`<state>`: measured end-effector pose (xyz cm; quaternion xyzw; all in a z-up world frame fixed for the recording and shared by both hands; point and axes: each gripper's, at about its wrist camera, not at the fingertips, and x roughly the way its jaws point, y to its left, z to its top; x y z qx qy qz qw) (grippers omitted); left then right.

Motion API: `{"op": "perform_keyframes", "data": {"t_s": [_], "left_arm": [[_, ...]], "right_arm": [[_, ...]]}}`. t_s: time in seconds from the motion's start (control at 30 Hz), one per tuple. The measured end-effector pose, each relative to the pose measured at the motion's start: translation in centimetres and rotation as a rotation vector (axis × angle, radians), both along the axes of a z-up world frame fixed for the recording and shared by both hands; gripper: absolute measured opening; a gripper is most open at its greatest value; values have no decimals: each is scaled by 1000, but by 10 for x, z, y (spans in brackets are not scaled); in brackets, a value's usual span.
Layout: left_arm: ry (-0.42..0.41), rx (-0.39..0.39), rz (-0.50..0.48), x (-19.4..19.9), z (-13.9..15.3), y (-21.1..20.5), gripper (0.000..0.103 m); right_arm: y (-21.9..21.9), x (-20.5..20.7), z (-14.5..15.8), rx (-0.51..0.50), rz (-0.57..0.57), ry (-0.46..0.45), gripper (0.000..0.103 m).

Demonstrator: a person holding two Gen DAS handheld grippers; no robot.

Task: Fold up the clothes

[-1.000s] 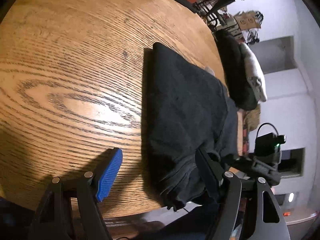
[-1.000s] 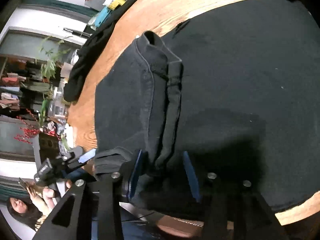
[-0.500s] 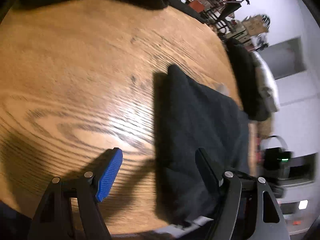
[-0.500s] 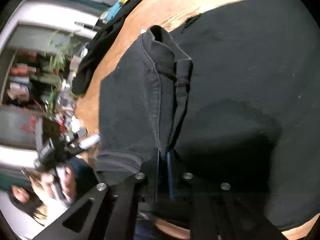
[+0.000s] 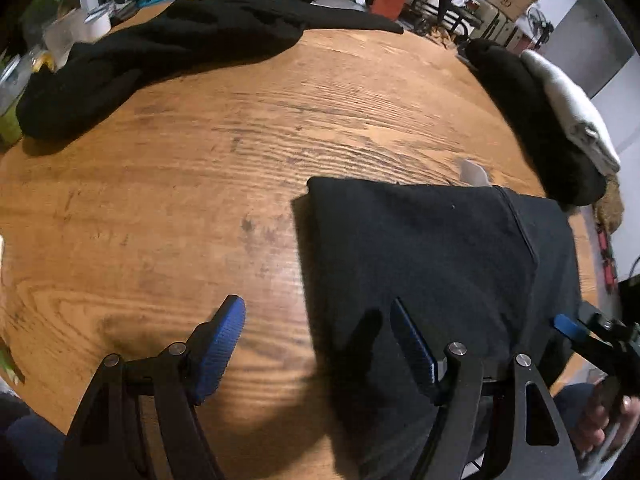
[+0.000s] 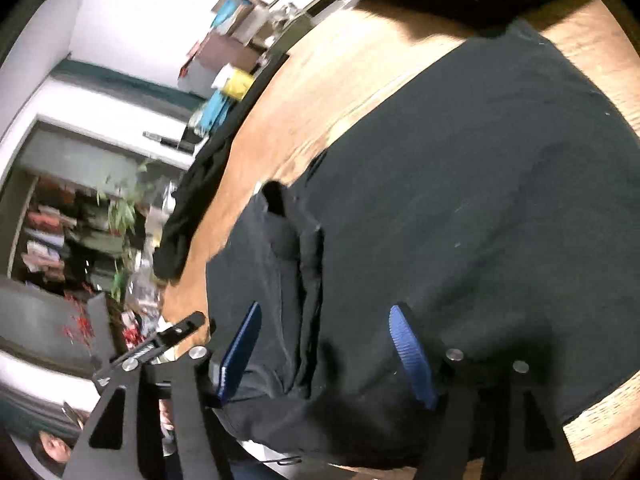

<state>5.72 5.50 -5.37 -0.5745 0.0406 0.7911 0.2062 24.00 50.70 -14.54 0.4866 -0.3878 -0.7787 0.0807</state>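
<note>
A folded black garment [image 5: 432, 256] lies flat on the round wooden table [image 5: 200, 152], its near part reaching the table's edge. My left gripper [image 5: 316, 328] hovers open above the garment's left edge, one blue pad over bare wood, the other over cloth, nothing between them. In the right wrist view the same black garment [image 6: 460, 200] fills the frame, with a bunched sleeve fold [image 6: 296, 264] running toward me. My right gripper [image 6: 324, 340] is opening over that fold; the pads stand apart from the cloth and hold nothing. Its blue tip [image 5: 566, 326] also shows at the left view's right edge.
A long crumpled black garment [image 5: 152, 52] lies along the table's far side. A stack of folded black and grey clothes [image 5: 548, 108] sits at the far right edge. Plants, boxes and shelves surround the table. A hand [image 5: 604, 424] holds the right gripper's handle.
My right gripper closed on the sleeve fold half a second ago and has now let go and spread wide. The left gripper swung and tilted, so the table's far side now shows.
</note>
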Motion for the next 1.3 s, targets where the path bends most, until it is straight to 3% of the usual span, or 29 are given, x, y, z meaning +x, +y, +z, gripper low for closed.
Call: {"op": "perform_keyframes", "data": {"t_s": [0.37, 0.53, 0.6, 0.63, 0.7, 0.73, 0.77, 0.9, 1.0, 1.07, 1.13, 1.2, 1.3], "left_arm": [[39, -85, -76, -4, -4, 31, 75], [-25, -66, -68, -12, -16, 35, 75], [-33, -57, -80, -11, -18, 37, 61], [-25, -67, -95, -10, -18, 40, 44], [-4, -99, -117, -7, -16, 45, 31], [5, -112, -128, -5, -15, 47, 12], [5, -116, -136, -5, -14, 48, 7], [10, -90, -148, -21, 1, 38, 5], [55, -141, -110, -52, 6, 26, 5], [34, -169, -101, -67, 2, 24, 5], [18, -109, -95, -71, 5, 18, 6], [26, -70, -99, -65, 8, 7, 10], [-1, -42, -86, -53, -1, -12, 31]], "right_arm": [[-8, -4, -3, -25, -3, -17, 77], [-9, -5, -6, -34, 1, -29, 80], [-9, -6, -7, -39, 4, -36, 82], [-9, -6, -8, -43, 5, -39, 82], [-9, -6, -9, -49, 8, -44, 82], [-9, -6, -10, -51, 9, -46, 82], [-9, -5, -10, -53, 10, -47, 82], [-9, -6, -10, -48, 15, -49, 83], [-11, -6, -10, -39, 22, -48, 82], [-12, -6, -9, -31, 27, -46, 82], [-13, -6, -9, -22, 29, -44, 82], [-10, -4, -6, -7, 18, -36, 83], [2, 0, -2, 17, -10, -34, 83]]}}
